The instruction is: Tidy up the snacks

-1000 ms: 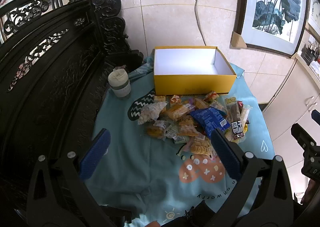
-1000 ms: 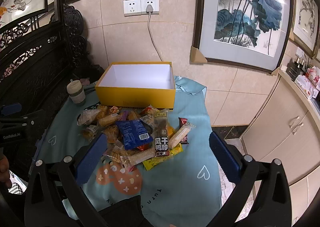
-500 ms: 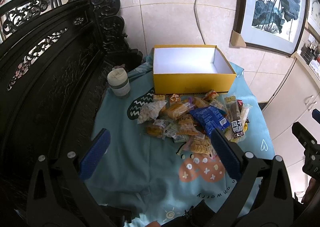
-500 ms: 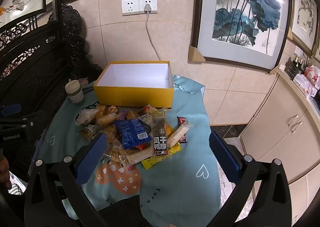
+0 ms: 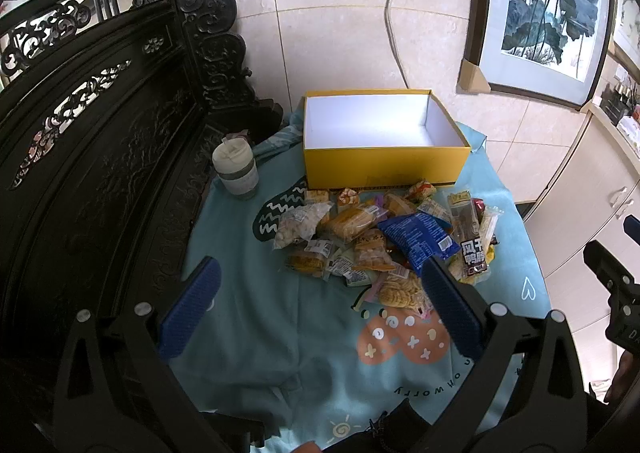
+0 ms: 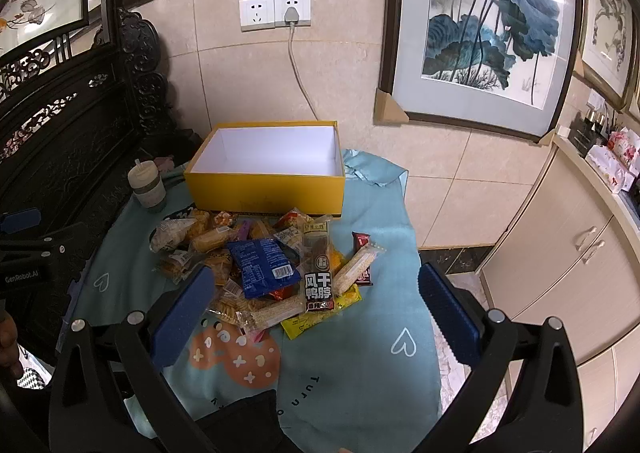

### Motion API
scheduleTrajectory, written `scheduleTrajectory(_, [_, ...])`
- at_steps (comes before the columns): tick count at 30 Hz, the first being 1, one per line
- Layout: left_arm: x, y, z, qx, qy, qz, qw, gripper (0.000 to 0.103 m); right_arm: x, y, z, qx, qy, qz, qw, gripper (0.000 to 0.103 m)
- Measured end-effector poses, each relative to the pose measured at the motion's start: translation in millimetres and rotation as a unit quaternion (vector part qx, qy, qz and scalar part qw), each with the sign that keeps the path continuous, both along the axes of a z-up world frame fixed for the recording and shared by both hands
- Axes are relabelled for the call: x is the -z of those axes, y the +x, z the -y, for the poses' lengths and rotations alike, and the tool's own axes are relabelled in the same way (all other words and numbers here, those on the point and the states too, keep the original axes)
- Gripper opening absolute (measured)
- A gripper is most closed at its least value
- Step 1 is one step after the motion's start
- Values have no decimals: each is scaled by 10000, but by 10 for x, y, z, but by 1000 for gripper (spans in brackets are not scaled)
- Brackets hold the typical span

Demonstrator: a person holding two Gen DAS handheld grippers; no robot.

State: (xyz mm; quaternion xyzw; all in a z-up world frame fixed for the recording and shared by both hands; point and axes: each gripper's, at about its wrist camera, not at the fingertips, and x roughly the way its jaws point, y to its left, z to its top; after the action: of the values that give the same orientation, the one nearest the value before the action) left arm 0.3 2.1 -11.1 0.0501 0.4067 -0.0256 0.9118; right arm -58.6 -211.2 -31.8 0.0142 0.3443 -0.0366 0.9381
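A pile of wrapped snacks [image 5: 384, 237] lies on a light blue cloth [image 5: 256, 333] in front of an open yellow box [image 5: 380, 169] with a white, empty inside. The pile includes a blue packet [image 5: 416, 239] and a dark brown stick pack [image 5: 470, 241]. My left gripper [image 5: 316, 301] is open and empty, held above the cloth near the pile's front edge. In the right wrist view the pile [image 6: 264, 261], the box [image 6: 268, 183] and the brown pack [image 6: 318, 269] show. My right gripper [image 6: 316, 301] is open and empty above the pile's near side.
A lidded cup [image 5: 236, 171] stands left of the box. Dark carved wooden furniture [image 5: 92, 133] runs along the left. A cable [image 5: 394, 37] hangs from a wall socket behind the box. Cabinets [image 6: 560, 245] stand to the right.
Both grippers have drifted slightly; the view of the pile and box has shifted a little. Both stay open and empty.
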Motion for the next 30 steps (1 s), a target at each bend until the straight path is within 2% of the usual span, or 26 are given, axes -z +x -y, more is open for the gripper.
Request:
scheduleTrajectory(7, [53, 94, -15, -20, 1, -116, 9999, 101, 49, 122, 8, -45, 33, -142, 9999, 102])
scheduleTrajectory(12, [258, 277, -54, -59, -61, -408, 9991, 101, 217, 272, 43, -83, 128, -389, 9991, 102])
scheduleTrajectory(14, [440, 397, -102, -142, -66, -571, 9982, 101, 424, 401, 101, 7, 135, -634, 9979, 102])
scheduleTrajectory(17, [908, 643, -227, -305, -52, -940, 9951, 101, 838, 599, 222, 145, 190, -1166, 9929, 102])
scheduleTrajectory(19, [1166, 730, -315, -338, -281, -1167, 9922, 101, 1141, 718, 292, 152, 298, -1559, 9872, 102])
scheduleTrajectory(21, [1435, 813, -388, -358, -503, -1385, 9884, 101, 1347, 806, 308, 97, 350, -1731, 9842, 102])
scheduleTrajectory(23, [1576, 882, -381, -277, -622, -1484, 9866, 101, 1444, 906, 298, 48, 283, -1795, 9833, 102])
scheduleTrajectory(24, [1623, 932, -355, -184, -695, -1458, 9867, 101, 1496, 996, 285, -20, 288, -1809, 9831, 102])
scheduleTrajectory(28, [1665, 1181, -151, 8, -403, -1120, 9929, 101, 1590, 1314, 261, -136, 362, -1804, 9828, 102])
scheduleTrajectory(30, [1691, 1349, -77, 27, -405, -1053, 9936, 101, 1629, 1519, 206, -205, 303, -1761, 9837, 102])
